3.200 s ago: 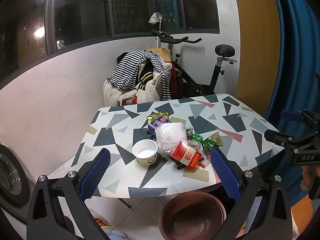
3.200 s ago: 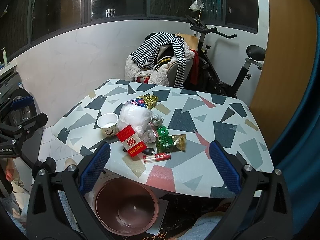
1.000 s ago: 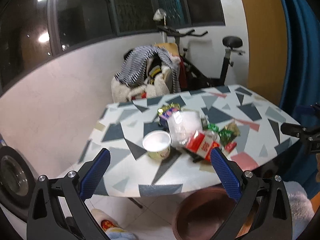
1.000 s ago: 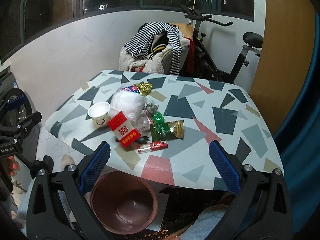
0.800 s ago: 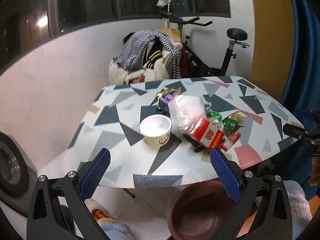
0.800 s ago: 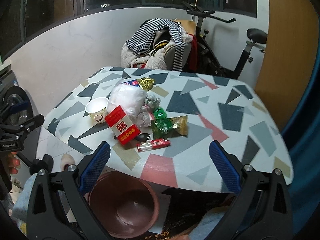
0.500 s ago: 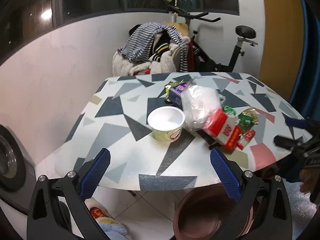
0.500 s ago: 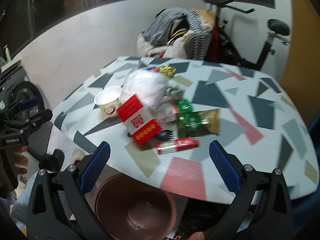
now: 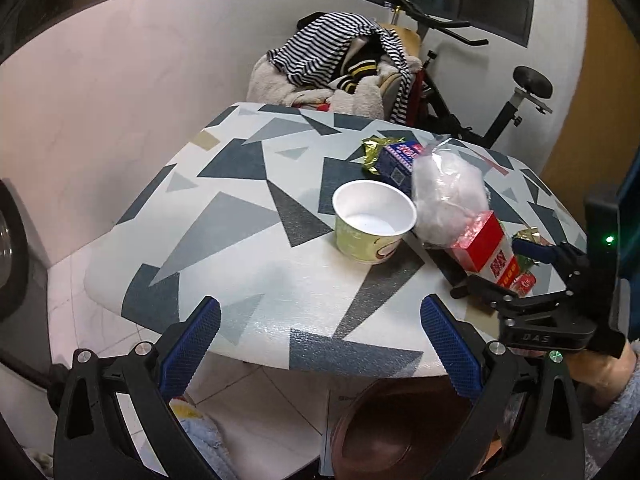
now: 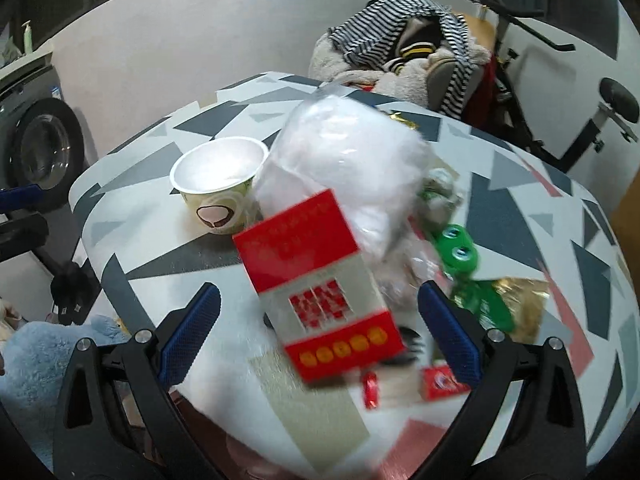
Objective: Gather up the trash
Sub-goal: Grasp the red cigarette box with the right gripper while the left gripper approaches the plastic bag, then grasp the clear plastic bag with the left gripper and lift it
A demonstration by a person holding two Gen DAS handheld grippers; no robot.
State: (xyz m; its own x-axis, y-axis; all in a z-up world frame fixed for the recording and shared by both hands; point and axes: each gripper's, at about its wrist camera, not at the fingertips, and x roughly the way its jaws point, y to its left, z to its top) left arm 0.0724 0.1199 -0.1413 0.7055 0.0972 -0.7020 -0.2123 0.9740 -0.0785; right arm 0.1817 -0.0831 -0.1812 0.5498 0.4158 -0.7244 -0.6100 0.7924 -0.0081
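White walls and dark windows close off a room where a table [image 9: 256, 236] with a grey, navy and white triangle pattern carries a heap of trash near its front right part. Behind it a chair piled with striped clothes [image 9: 336, 48] stands beside an exercise bike [image 9: 516, 92], and a washing machine [image 10: 44, 140] shows at the left in the right wrist view.

A red and white carton [image 10: 320, 292] lies tilted, its long axis running from the far left toward the near right, the end with gold dots nearest the right camera. Its far end leans against a clear bag of white stuff [image 10: 344, 160]. A paper cup [image 9: 372, 224] stands upright just left of the bag, mouth up. Green wrappers [image 10: 476, 280] and a small red packet [image 10: 440, 380] lie to the carton's right.

Below the table edge sits a brown basin [image 9: 404, 424].

The left gripper [image 9: 320, 344] hangs before the table edge, fingers wide apart and holding nothing. The right gripper [image 10: 318, 332] is spread wide around the carton's near end, pads apart from it.
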